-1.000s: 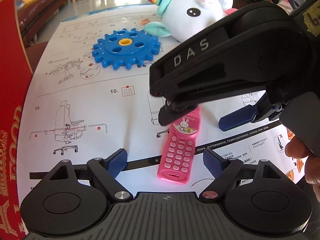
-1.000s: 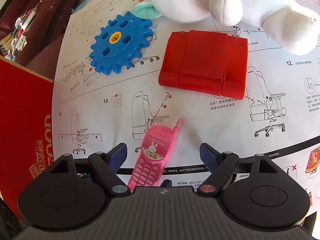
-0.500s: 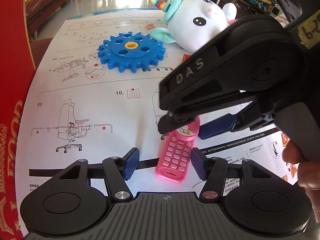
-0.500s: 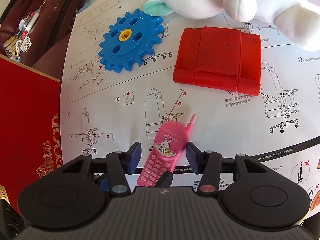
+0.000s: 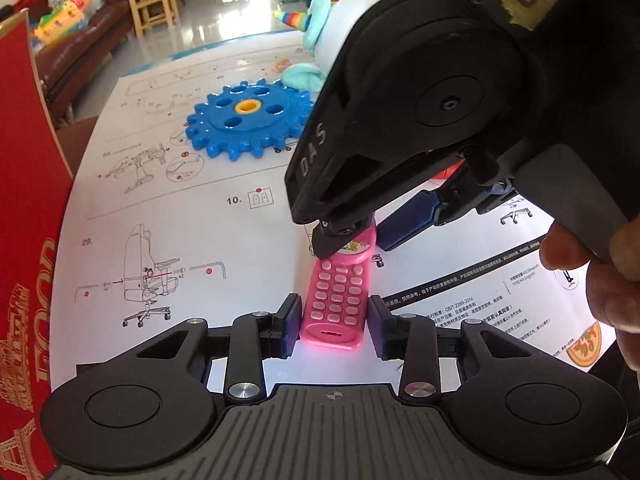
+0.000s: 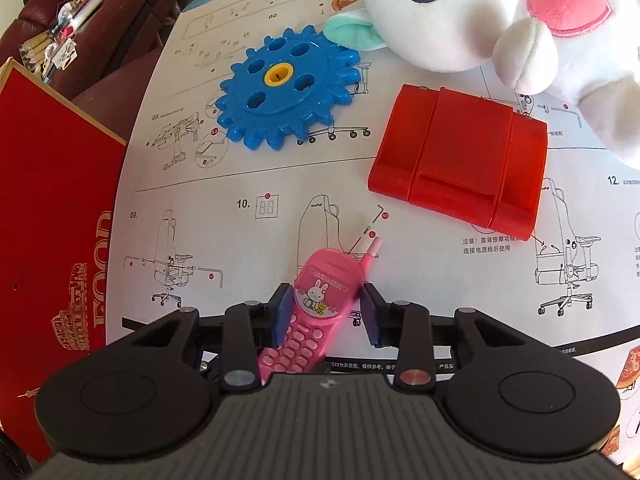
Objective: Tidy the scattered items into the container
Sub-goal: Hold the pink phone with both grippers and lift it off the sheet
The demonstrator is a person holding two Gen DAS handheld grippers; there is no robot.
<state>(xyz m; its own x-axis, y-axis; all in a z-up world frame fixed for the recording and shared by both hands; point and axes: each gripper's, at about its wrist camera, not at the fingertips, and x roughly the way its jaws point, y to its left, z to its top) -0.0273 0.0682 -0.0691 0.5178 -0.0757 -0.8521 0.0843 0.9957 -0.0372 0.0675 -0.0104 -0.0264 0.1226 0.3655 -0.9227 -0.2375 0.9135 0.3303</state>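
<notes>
Pink toy phone (image 5: 338, 300) flat on the printed instruction sheet (image 5: 160, 208), toward its near edge, antenna end pointing away toward the middle. Clamped from both ends at once: left gripper (image 5: 333, 320) closing on the keypad end, blue pads just beside or touching the sides; right gripper (image 6: 325, 312) closing around the bunny-sticker end, pads likewise at the sides. Hard to tell whether either pair presses firmly yet. Further out toward the far edge: blue gear (image 6: 286, 88), red block (image 6: 460, 164), plush unicorn (image 6: 500, 20). Red box (image 6: 52, 240) at the left edge, presumably the container.

Likely trouble: two grips on one small, smooth plastic shell, so any mismatch in lift could twist or pop the phone loose. Possible skew, too, since the phone sits angled between the right pads. Risk of the thin antenna snagging, or of the gripper bodies colliding during the carry toward the box.
</notes>
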